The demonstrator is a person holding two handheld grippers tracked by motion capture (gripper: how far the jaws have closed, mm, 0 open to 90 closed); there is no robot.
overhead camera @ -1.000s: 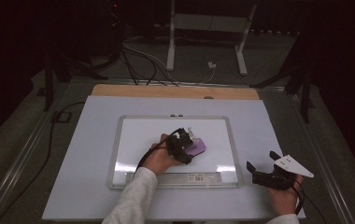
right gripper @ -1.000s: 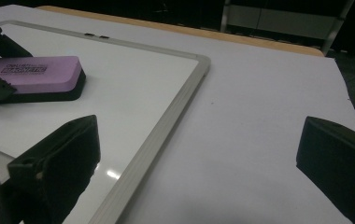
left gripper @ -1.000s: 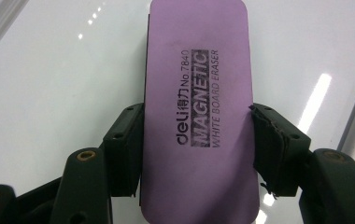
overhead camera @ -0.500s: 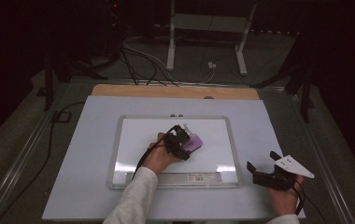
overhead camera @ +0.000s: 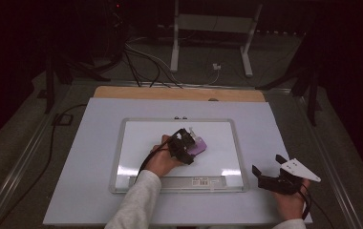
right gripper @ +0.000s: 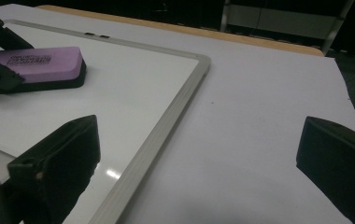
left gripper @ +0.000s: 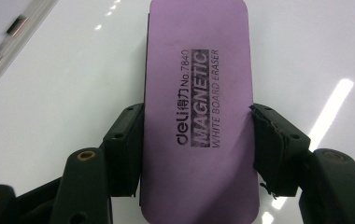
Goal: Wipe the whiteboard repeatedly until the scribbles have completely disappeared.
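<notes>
High view first: at the left of centre in the frame, the left gripper (overhead camera: 192, 141) sits over the whiteboard (overhead camera: 136, 143), its jaws clamped on the purple eraser (overhead camera: 198, 145), which lies just right of the frame's middle, on the board's white surface. Left gripper view confirms the grip: the eraser (left gripper: 199, 107) runs up the centre of the frame with a black jaw pressed against each long side, its printed face reading "MAGNETIC WHITE BOARD ERASER". Its underside seems to rest flat on the board, though the contact itself is hidden. Farther right, at the lower right of the high view, the right gripper (overhead camera: 268, 171) rests on the pale table sheet (overhead camera: 84, 157), clear of the board's frame. Right gripper view shows its jaws spread wide with nothing between them, and the eraser (right gripper: 35, 63) at the upper left.
</notes>
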